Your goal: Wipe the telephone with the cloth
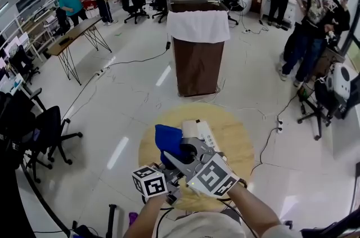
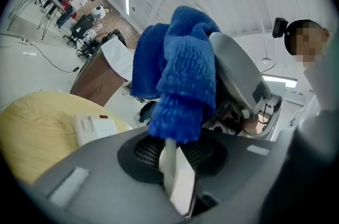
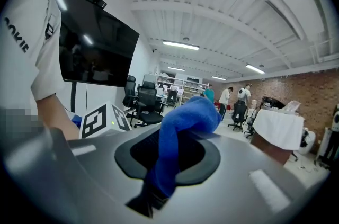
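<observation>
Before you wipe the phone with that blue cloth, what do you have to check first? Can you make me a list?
1. Left gripper jaws pinching the blue cloth: ok.
2. Right gripper jaws pinching the same cloth: ok.
3. Telephone lying flat on the round table: ok.
4. Cloth touching the telephone: not ok, it is held up in the air.
5. Where the telephone is dirty: cannot tell.

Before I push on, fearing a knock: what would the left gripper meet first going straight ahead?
Past the blue knitted cloth it grips, the left gripper would likely meet the grey body of the right gripper first, which shows close behind the cloth; depth is unclear.
</observation>
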A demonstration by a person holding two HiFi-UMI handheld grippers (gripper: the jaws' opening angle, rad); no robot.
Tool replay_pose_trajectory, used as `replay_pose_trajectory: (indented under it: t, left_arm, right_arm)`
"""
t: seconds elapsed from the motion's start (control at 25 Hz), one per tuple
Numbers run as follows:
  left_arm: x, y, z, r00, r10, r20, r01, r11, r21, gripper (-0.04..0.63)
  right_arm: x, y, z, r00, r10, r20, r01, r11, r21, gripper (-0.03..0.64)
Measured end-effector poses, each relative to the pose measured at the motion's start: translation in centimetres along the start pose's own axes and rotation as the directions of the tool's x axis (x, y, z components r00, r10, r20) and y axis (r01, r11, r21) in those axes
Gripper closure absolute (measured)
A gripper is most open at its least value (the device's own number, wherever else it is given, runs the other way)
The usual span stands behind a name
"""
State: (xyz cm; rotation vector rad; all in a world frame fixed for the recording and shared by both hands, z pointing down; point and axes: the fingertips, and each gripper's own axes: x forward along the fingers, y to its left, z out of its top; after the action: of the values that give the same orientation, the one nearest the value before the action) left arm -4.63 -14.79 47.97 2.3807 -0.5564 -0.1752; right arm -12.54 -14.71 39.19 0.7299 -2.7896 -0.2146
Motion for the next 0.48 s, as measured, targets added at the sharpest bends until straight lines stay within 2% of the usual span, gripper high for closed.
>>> replay_pose_trajectory:
  t: [0.2, 0.48]
  left_arm:
    - [0.0, -0.3, 0.3, 1.000, 0.001, -0.010, 0.000, 0.999, 0.034, 0.514]
    - [-0.5, -0.1, 0.3, 1.000, 0.011, -0.018, -0.010, 0.998, 0.060, 0.514]
  right_arm:
    - [0.3, -0.2, -1.7, 0.997, -0.002, -0.073, 0.002, 1.000, 0.004, 0.554]
    - [0.8, -1.6, -1.6, 0.995, -0.036, -0.094, 0.034, 0.999, -0.027, 0.554]
